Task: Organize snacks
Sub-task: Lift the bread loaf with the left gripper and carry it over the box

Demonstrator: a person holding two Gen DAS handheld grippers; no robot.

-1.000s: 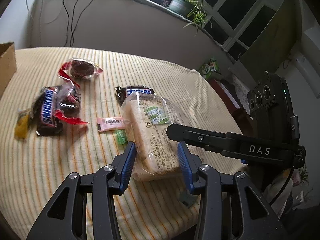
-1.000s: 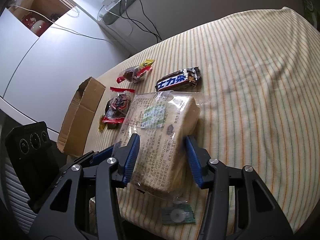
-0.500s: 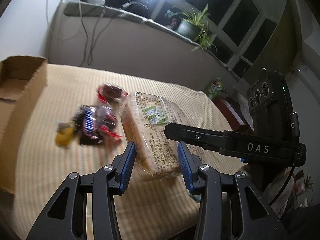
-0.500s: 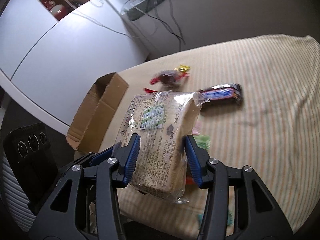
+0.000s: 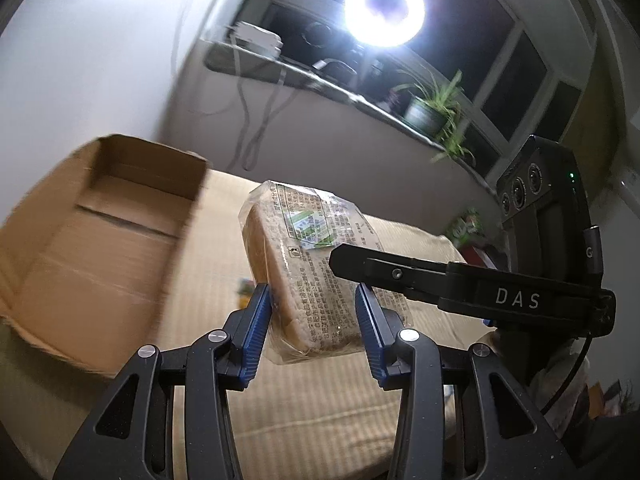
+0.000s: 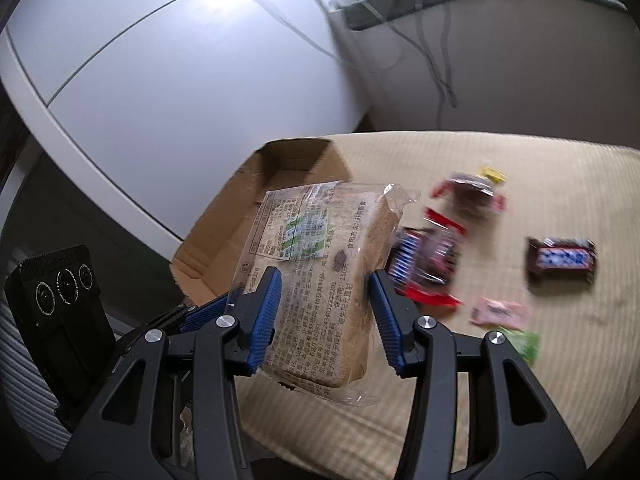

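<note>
Together, the left gripper (image 5: 314,322) and the right gripper (image 6: 324,314) clamp one wrapped bread loaf (image 5: 312,264), holding it above the striped tablecloth (image 5: 320,408) just beside the open cardboard box (image 5: 80,248). Only the right wrist view shows the loose snacks lying on the cloth past the loaf: blurred red-wrapped sweets (image 6: 430,262), a brown chocolate bar (image 6: 562,260) and a pink packet (image 6: 500,312). Only the left wrist view shows a ring light (image 5: 384,8) and a potted plant (image 5: 432,108) on the sill beyond the box.
</note>
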